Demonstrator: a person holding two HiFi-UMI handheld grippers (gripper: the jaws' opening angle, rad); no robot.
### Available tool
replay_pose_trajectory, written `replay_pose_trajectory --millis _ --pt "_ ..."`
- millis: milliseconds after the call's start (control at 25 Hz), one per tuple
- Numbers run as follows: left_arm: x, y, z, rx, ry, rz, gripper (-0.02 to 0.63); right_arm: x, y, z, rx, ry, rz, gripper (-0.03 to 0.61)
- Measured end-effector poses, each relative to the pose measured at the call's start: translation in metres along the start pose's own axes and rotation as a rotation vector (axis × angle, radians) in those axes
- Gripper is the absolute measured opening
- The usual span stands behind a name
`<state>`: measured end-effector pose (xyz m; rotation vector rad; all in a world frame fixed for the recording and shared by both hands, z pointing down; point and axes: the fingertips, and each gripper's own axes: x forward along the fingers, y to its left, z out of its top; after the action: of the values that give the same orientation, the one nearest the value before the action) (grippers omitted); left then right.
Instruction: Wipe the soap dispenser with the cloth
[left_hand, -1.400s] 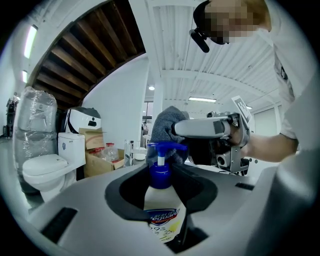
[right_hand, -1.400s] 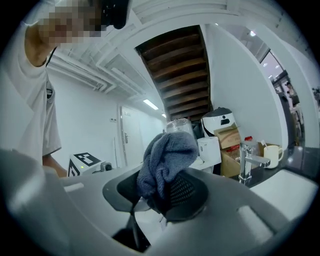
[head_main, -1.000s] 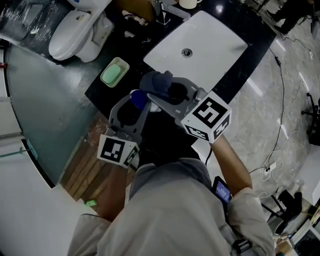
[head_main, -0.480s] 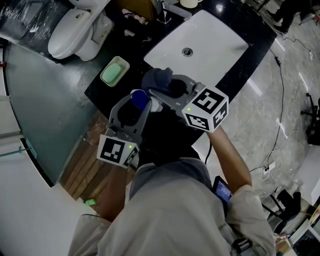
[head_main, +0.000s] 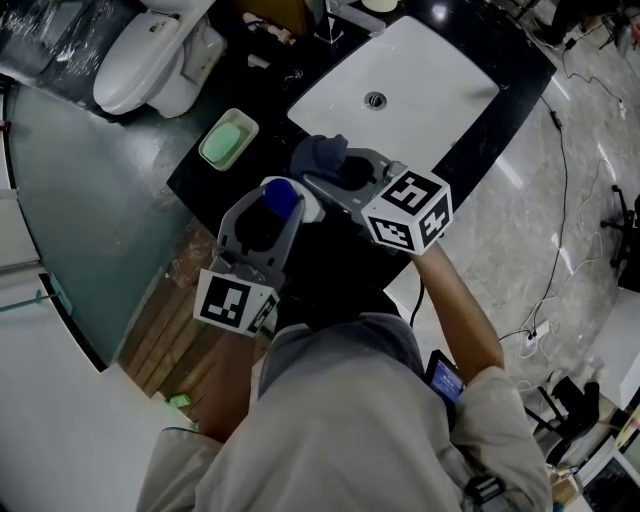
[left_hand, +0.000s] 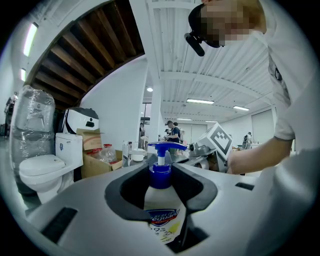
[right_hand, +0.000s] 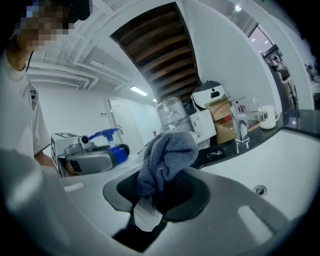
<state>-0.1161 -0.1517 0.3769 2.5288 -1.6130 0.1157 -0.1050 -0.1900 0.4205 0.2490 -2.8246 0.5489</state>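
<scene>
The soap dispenser (left_hand: 161, 207) is held upright above the front edge of the dark desk (head_main: 205, 180), clamped at its body between the jaws of the left gripper (head_main: 268, 210). The grey cloth (right_hand: 165, 157) is pinched in the closed right gripper (head_main: 335, 172), bunched above its jaws and just beside the dispenser's blue pump. Contact cannot be made out. Both grasps are judged done. The wiping of the bottle's body is judged barely begun, if at all.
</scene>
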Motion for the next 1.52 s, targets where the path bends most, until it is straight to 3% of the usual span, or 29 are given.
replay_pose_trajectory --millis 640,960,1520 --pt "0.000 0.001 0.000 0.002 -0.009 -0.003 0.137 0.005 -0.008 -0.040 -0.043 0.150 -0.020 0.101" --pt "0.001 0.001 0.000 0.000 0.002 -0.002 0.137 -0.006 0.002 -0.044 -0.136 0.207 -0.002 0.103" --pt "-0.003 0.000 -0.002 -0.022 0.016 -0.006 0.137 -0.034 0.024 -0.036 -0.258 0.201 0.004 0.103"
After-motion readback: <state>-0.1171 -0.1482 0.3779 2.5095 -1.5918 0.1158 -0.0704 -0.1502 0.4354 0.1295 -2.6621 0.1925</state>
